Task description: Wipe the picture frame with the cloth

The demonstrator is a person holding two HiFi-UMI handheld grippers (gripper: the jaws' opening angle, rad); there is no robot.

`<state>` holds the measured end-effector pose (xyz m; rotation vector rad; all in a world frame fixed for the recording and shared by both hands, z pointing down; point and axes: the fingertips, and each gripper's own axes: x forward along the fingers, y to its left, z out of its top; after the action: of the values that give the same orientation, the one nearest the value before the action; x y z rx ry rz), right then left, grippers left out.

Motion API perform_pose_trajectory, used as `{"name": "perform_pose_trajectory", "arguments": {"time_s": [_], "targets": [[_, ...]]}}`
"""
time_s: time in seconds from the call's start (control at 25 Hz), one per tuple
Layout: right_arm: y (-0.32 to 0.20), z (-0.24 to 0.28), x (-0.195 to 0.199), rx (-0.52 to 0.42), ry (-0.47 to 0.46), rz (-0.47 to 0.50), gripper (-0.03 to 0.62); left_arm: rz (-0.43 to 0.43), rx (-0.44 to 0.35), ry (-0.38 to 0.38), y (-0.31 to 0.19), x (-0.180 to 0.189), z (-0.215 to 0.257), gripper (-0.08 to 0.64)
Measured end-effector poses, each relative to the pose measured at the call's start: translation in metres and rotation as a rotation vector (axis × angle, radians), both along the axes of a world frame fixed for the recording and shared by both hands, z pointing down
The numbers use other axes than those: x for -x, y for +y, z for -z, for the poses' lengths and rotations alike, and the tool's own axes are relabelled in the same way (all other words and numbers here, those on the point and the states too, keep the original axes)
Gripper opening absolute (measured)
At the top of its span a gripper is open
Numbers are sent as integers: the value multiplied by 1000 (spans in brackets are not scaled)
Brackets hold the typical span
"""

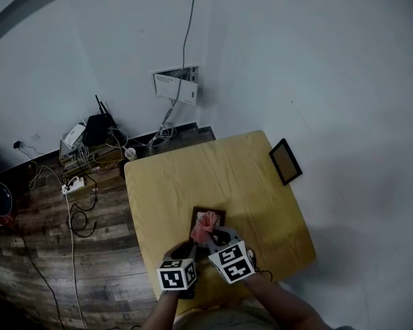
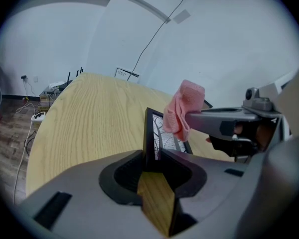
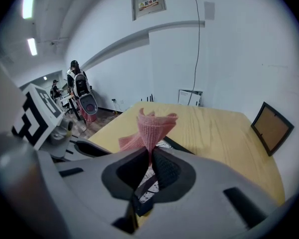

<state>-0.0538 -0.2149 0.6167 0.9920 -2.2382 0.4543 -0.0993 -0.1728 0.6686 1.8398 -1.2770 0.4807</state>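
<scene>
Here's the left gripper (image 2: 153, 156) clamped on the black rectangular picture frame (image 2: 157, 136) at six o'clock on the light wooden table (image 2: 89, 118), right gripper (image 3: 150, 156) pinching the pink knitted cloth (image 3: 150, 126) just above it, wall sign (image 3: 152, 3) too small to read.

The black picture frame (image 2: 150, 133), holding a black-and-white print, sits near the table's (image 2: 89, 118) front edge, apparently tipped up. The pink knitted cloth (image 2: 185, 108) hangs bunched just above it.
</scene>
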Motion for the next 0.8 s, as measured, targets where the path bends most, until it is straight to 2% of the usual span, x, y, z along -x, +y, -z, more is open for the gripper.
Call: {"name": "perform_pose_trajectory", "arguments": {"time_s": [0.16,0.32,0.8], "targets": [[10,-10,13,26,-5,51,14,-1,0,0,-1,0,0,107],[18,-24,17,69,29,87,14,-2,-2,-1,-1,-1,0,106],[27,-46,20,142,89,129,14,-5,-1,1,0,0,0,106]]}}
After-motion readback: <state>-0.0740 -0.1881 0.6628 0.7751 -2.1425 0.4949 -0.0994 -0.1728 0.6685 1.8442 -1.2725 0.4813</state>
